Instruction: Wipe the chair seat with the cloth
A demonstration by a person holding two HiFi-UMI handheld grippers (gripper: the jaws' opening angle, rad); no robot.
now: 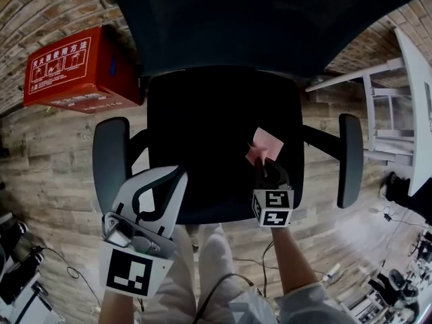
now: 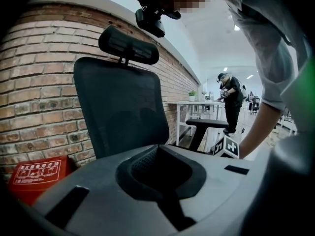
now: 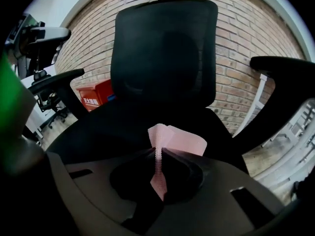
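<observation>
The black office chair's seat (image 1: 202,127) lies below me, with its mesh backrest (image 1: 270,19) at the top of the head view. A pink cloth (image 1: 265,144) rests on the right half of the seat. My right gripper (image 1: 264,166) is shut on the cloth's near edge; in the right gripper view the cloth (image 3: 181,142) fans out past the gripper (image 3: 157,151) towards the backrest (image 3: 165,48). My left gripper (image 1: 179,174) hovers over the seat's front left corner, shut on nothing. In the left gripper view that gripper (image 2: 158,147) points at the backrest (image 2: 123,107).
Grey armrests flank the seat at left (image 1: 111,160) and right (image 1: 349,157). A red box (image 1: 77,69) stands by the brick wall at the back left. A white table frame (image 1: 405,100) is at the right. Cables (image 1: 74,272) lie on the wooden floor. A person (image 2: 230,100) stands far off.
</observation>
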